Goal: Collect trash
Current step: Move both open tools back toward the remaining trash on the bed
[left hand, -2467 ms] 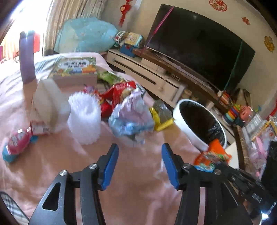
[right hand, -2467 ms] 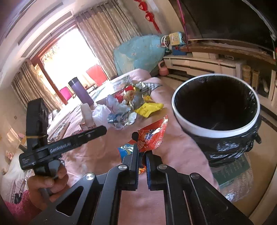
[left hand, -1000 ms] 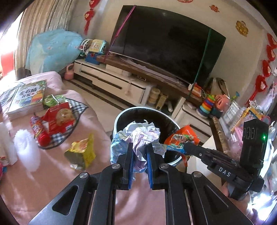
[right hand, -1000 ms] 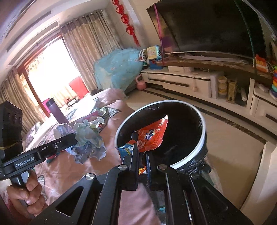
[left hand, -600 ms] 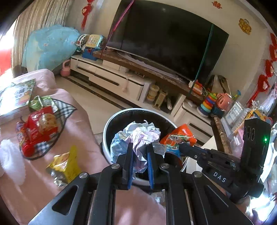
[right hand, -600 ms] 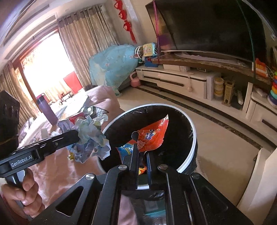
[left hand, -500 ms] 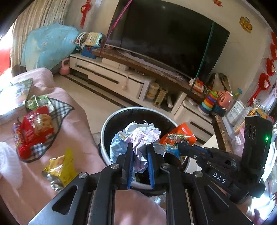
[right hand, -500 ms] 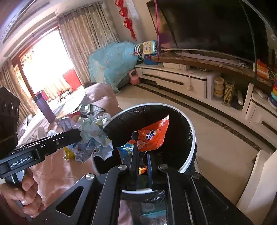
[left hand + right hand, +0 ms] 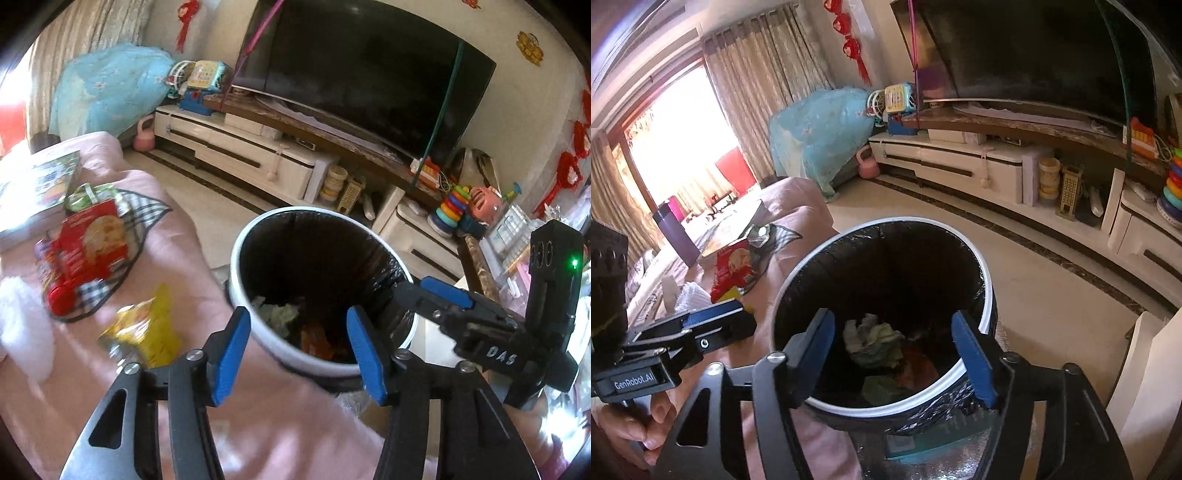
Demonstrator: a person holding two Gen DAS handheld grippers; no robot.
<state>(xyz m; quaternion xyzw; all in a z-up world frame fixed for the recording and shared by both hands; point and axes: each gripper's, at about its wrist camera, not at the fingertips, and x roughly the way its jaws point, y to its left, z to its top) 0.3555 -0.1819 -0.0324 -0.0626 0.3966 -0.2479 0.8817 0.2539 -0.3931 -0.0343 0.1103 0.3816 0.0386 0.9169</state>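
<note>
Both hand-held grippers angle down over the trash bin point(image 9: 986, 295), one from each side of its mouth. Left hand-held gripper point(image 9: 299, 341): jaws opening, blue pads apart, nothing between them. Right hand-held gripper point(image 9: 897, 354): jaws opening, wider, also empty.

Inside the bin: one crumpled paper wad point(image 9: 873, 343) and one orange snack wrapper point(image 9: 918, 365) lie on the bottom, touching each other; a greenish scrap sits below them, unclear what.

Right wrist view alone shows the person's left hand point(image 9: 631, 428) curled round the grip, plus one purple bottle point(image 9: 676, 236) far behind the bin. Left wrist view alone shows one yellow wrapper point(image 9: 147, 328) just left of the bin on the pink-covered desk point(image 9: 184, 258), blurred, and one book point(image 9: 40, 192) farther left.

Both views show one red snack box point(image 9: 88, 243) on a checked cloth left of the bin. Two grippers, one bin.
</note>
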